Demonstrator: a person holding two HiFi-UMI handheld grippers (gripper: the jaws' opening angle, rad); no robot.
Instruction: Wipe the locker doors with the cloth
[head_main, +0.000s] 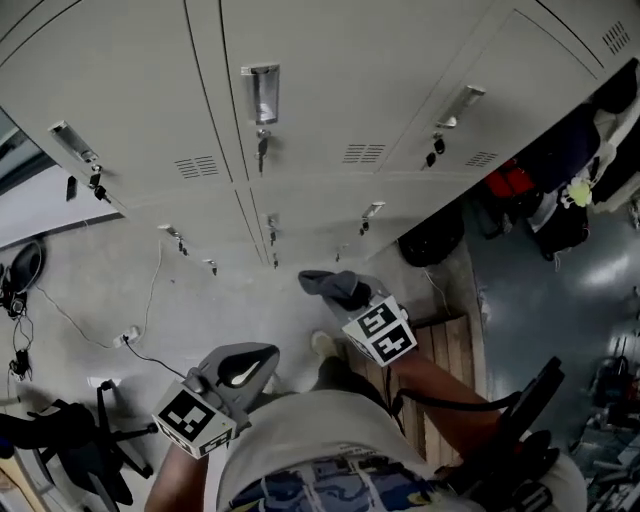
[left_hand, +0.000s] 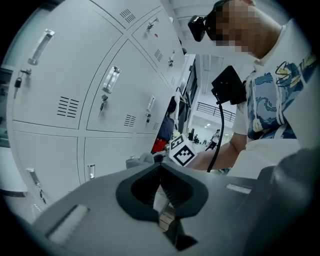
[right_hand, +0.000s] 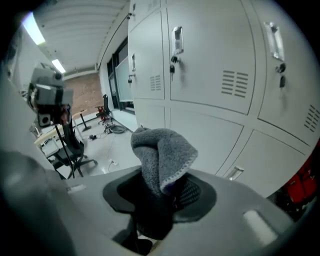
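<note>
Grey cloth pinched by its lower folds in the jaws of the right gripper, clamped on it, with a loose bunch flopping over above the tips. Held out in front of the lockers, near the lower doors but apparently not touching them. Left gripper with jaws closed tip to tip on nothing, farther back from the lockers. Likely light, soft and limp terry, with no stiffness of its own, so bound to fold and drag rather than lie flat. Probably inclined to cling to the painted metal of the lockers more than slip on it. Best taken as here, by a gathered wad deep between the pads, leaving enough free pile ahead of the tips to meet a door ahead of hard plastic. Worth minding the handles, keys and vent slots on the lockers, all apt to snag the loops and tug the wad loose. Little force needed, a firm and steady pinch judged enough. No wiping contact with the lockers yet, by the look of it.
</note>
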